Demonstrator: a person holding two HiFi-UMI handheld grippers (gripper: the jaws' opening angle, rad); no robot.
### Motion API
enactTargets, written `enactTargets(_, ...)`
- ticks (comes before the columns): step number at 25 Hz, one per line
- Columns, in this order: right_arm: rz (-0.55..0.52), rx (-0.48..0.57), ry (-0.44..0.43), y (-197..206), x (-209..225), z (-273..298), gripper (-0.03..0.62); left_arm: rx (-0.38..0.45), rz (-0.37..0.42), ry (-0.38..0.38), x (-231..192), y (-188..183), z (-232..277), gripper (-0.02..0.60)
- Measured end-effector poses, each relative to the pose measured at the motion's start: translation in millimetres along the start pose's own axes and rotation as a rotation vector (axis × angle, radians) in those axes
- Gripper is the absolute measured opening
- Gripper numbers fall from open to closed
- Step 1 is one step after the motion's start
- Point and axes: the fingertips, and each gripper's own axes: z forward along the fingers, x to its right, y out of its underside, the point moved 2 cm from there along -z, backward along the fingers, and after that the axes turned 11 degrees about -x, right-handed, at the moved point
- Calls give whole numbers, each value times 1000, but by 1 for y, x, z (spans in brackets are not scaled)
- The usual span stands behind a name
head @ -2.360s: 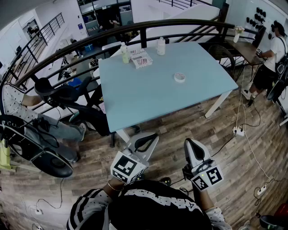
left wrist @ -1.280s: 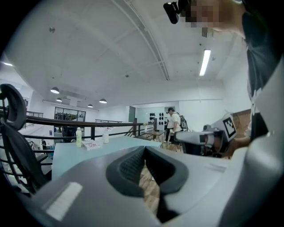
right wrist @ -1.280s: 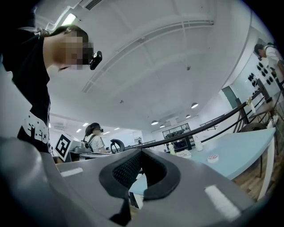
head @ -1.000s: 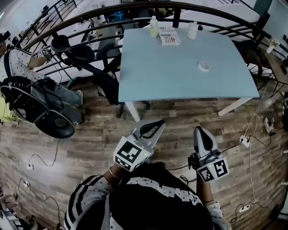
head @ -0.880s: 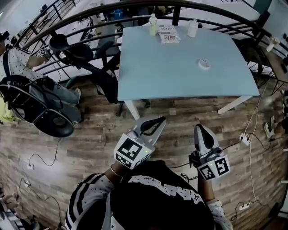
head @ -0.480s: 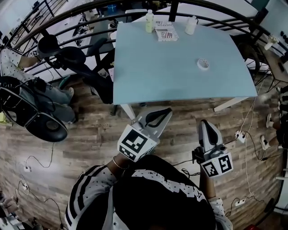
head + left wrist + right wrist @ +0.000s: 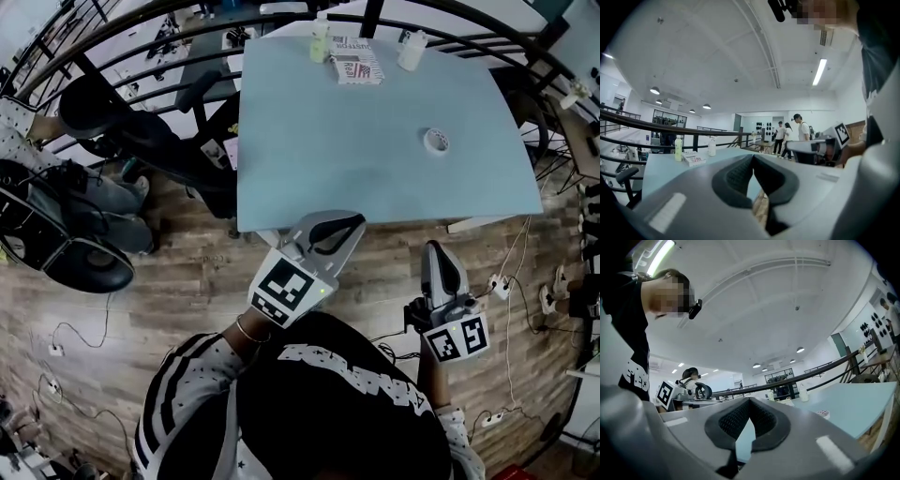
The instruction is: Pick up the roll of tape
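The roll of tape is a small white ring lying flat on the right half of the light blue table. It shows small and low in the right gripper view as the tape. My left gripper is shut and empty, its tips at the table's near edge, well short and left of the tape. My right gripper is shut and empty, over the wooden floor just off the near edge. In their own views the left gripper and the right gripper point level across the tabletop.
Two bottles and a printed box stand along the table's far edge by a dark railing. An office chair sits left of the table. Cables and a power strip lie on the floor at the right.
Both grippers have moved forward toward the table; the near edge now lies right at the left gripper's tips. Both have stayed shut. The tape has not moved on the table.
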Motion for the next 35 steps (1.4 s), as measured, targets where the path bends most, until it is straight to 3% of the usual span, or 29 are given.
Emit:
enactTargets(21,8,-19,11,-7,-8,112,2,-3,13,-7,-113,-2,4,0)
enactTargets(35,19,-45,53,5,3,128,2,-11,4,31,-129,8,17,0)
